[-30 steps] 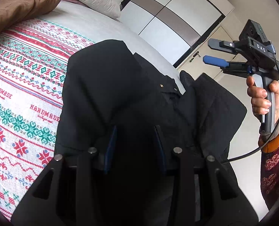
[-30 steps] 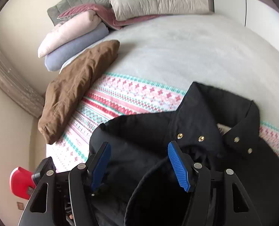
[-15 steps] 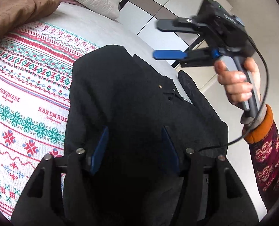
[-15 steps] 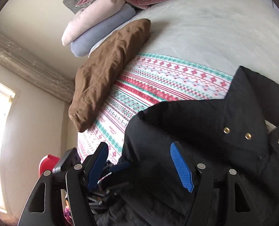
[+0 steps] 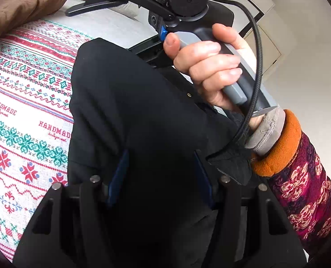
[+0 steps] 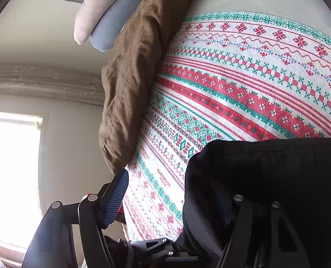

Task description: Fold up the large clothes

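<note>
A large black jacket [image 5: 129, 102] lies on a patterned red, green and white blanket [image 5: 20, 102] on the bed. My left gripper [image 5: 161, 174] stands open right over the jacket's near edge, dark cloth between its blue pads. My right gripper [image 6: 174, 192] is open; its left pad [image 6: 117, 195] hangs past the blanket's edge and its right finger is hidden by the jacket's folded edge [image 6: 265, 178]. In the left wrist view the right gripper and its hand [image 5: 207, 67] hover over the jacket's collar end.
A folded brown garment [image 6: 132, 84] lies along the blanket's far edge, with pink and blue pillows [image 6: 103, 15] behind it. A bright window [image 6: 11, 174] is at the left. White cupboard doors [image 5: 265, 40] stand beyond the bed.
My right gripper has swung left across the jacket, close in front of the left camera. Its view has turned toward the blanket's edge and the window. My left gripper stays over the jacket.
</note>
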A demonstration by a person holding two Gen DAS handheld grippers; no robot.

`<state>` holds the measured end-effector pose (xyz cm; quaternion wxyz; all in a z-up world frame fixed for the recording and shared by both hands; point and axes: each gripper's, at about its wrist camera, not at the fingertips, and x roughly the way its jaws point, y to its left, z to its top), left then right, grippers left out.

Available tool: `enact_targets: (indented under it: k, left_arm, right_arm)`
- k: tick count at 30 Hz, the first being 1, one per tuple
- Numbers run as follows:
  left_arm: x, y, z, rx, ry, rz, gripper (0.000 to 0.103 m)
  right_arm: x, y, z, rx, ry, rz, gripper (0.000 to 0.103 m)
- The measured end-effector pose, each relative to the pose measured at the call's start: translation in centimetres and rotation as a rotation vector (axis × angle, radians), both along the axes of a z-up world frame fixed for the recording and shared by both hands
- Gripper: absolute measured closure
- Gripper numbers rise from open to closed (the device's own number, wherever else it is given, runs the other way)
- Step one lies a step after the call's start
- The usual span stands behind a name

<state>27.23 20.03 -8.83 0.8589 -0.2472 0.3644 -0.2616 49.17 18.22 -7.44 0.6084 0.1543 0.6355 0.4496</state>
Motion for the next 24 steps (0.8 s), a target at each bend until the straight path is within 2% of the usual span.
enact_targets:
  k: [1,2,5,7,9,12,13,16,17,19,20,21,23,24]
  left_arm:
    - [-0.2,0.1,0.0,0.001,0.000,-0.002,0.044]
    - [-0.2,0.1,-0.1,0.002,-0.001,-0.002,0.044]
    - [-0.3,0.5,0.1,-0.010,-0.003,0.006,0.044]
    - [-0.4,1.4,0.9,-0.006,-0.002,0.028,0.046]
    - [-0.3,1.9,2.2,0.023,-0.001,0.055,0.047]
    - [1.2,2.1,3.7,0.108,0.002,0.059,0.058]
    - [2.0,2.0,4.2,0.153,0.008,0.055,0.058]
    - [6.0,1.9,4.0,0.261,0.047,0.055,0.061]
    - [7.5,1.9,3.5,0.285,0.077,0.059,0.066]
    - [10.5,2.1,2.1,0.328,0.129,0.088,0.085]
    - [12.0,2.6,1.4,0.333,0.152,0.107,0.102]
    - [13.3,3.3,0.5,0.296,0.178,0.108,0.101]
    - [14.8,4.7,-0.2,0.194,0.237,0.132,0.101]
    - [15.0,5.2,0.1,0.170,0.256,0.150,0.101]
  right_arm:
    - [0.5,-1.0,0.3,0.021,-0.038,-0.051,0.045]
    - [1.2,-2.0,1.0,0.051,-0.075,-0.106,0.050]
    - [2.2,-6.5,3.1,0.049,-0.148,-0.257,0.050]
    - [0.7,-9.1,4.9,0.000,-0.212,-0.281,0.050]
    - [-2.5,-11.9,6.7,-0.059,-0.311,-0.277,0.050]
    - [-7.7,-16.9,8.7,-0.219,-0.511,-0.292,0.050]
    - [-9.1,-18.5,8.8,-0.267,-0.559,-0.294,0.050]
    - [-12.6,-22.5,7.1,-0.374,-0.610,-0.298,0.050]
    - [-13.3,-23.6,6.0,-0.394,-0.604,-0.307,0.050]
    - [-13.9,-25.3,3.2,-0.468,-0.574,-0.338,0.050]
    - [-13.9,-26.0,1.5,-0.528,-0.567,-0.352,0.050]
    - [-13.8,-26.5,-0.1,-0.579,-0.572,-0.355,0.050]
    - [-14.2,-27.5,-1.0,-0.537,-0.614,-0.369,0.050]
    - [-14.3,-27.7,-0.7,-0.533,-0.614,-0.378,0.050]
